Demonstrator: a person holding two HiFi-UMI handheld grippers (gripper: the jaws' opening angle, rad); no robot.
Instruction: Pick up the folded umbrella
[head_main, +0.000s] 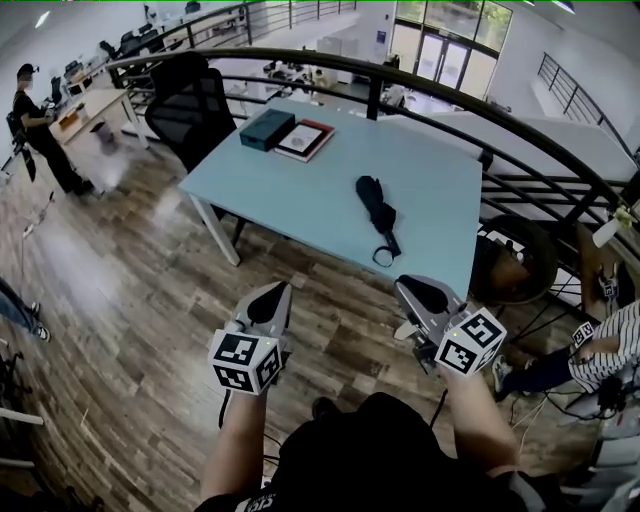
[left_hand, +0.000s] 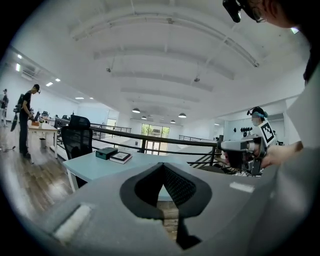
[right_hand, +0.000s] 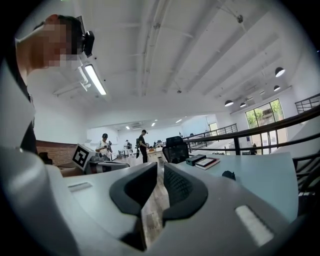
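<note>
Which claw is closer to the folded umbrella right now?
Right. The right claw hangs just below the folded umbrella in the head view; the left claw is farther off, down and left.

I see a matte black folded umbrella (head_main: 377, 212) on the pale blue worktop (head_main: 430, 170), a dark teal box (head_main: 267, 129), a red-edged flat book (head_main: 305, 140), a brown wood-grain floor (head_main: 130, 300), and black-and-white square markers on the left gripper (head_main: 273, 293) and right gripper (head_main: 417, 290).

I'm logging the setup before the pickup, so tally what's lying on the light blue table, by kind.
Folded black umbrella: 1
Dark teal box: 1
Flat book: 1
Total: 3
</note>
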